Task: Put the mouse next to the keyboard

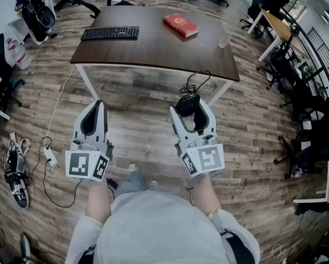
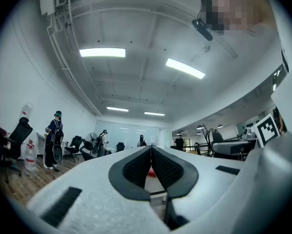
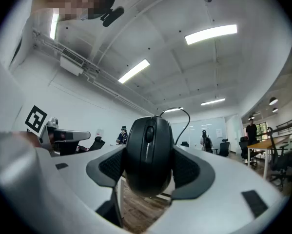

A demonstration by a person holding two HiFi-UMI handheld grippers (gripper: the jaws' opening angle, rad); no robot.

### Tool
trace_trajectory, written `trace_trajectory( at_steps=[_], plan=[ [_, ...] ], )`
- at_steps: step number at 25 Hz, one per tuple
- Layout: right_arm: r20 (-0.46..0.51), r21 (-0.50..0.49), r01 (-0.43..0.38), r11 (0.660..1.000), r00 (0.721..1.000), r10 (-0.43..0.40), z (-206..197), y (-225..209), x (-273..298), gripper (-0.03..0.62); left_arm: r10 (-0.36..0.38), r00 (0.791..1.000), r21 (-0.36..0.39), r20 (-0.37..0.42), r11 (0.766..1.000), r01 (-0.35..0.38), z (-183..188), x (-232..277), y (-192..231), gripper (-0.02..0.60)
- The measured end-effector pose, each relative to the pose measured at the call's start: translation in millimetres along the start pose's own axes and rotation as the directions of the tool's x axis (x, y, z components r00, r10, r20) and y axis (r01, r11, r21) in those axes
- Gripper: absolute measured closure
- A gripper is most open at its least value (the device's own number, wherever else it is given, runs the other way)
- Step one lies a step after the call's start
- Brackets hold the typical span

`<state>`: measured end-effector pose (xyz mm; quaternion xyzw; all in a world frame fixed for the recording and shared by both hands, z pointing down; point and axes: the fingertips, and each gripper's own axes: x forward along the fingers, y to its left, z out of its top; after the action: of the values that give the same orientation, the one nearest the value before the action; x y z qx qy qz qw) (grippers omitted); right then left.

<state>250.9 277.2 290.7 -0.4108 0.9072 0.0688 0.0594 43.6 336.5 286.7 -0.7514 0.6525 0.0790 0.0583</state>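
A black wired mouse (image 3: 148,152) sits clamped between the pads of my right gripper (image 1: 189,110), its cable (image 1: 195,80) looping up in front of the table. In the head view the mouse (image 1: 188,103) hangs above the wooden floor, short of the table's near edge. A black keyboard (image 1: 110,33) lies at the far left of the dark brown table (image 1: 153,51). My left gripper (image 1: 94,117) is held beside the right one, also over the floor. Its pads (image 2: 137,168) meet with nothing between them.
A red book (image 1: 180,25) and a small cup (image 1: 223,40) lie on the right part of the table. Office chairs (image 1: 285,70) and desks stand to the right. Cables and a power strip (image 1: 50,157) lie on the floor at the left, with shoes (image 1: 15,175) nearby.
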Motion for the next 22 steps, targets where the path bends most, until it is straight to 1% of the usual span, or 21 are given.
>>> trace_trajectory(
  at_steps=[10, 16, 22],
  plan=[
    [-0.002, -0.001, -0.007, 1.000, 1.000, 0.007, -3, 0, 8, 0.349, -0.009, 1.000, 0.000, 0.001, 1.000, 0.009, -1, 7, 0, 0.571],
    [-0.005, -0.004, 0.000, 1.000, 1.000, 0.000, -5, 3, 26, 0.349, -0.013, 1.000, -0.003, 0.005, 1.000, 0.013, -1, 17, 16, 0.571],
    [-0.007, 0.004, 0.028, 1.000, 1.000, -0.028, -9, 2, 52, 0.347, -0.014, 1.000, 0.006, 0.017, 1.000, 0.014, 0, 32, 42, 0.571]
  ],
)
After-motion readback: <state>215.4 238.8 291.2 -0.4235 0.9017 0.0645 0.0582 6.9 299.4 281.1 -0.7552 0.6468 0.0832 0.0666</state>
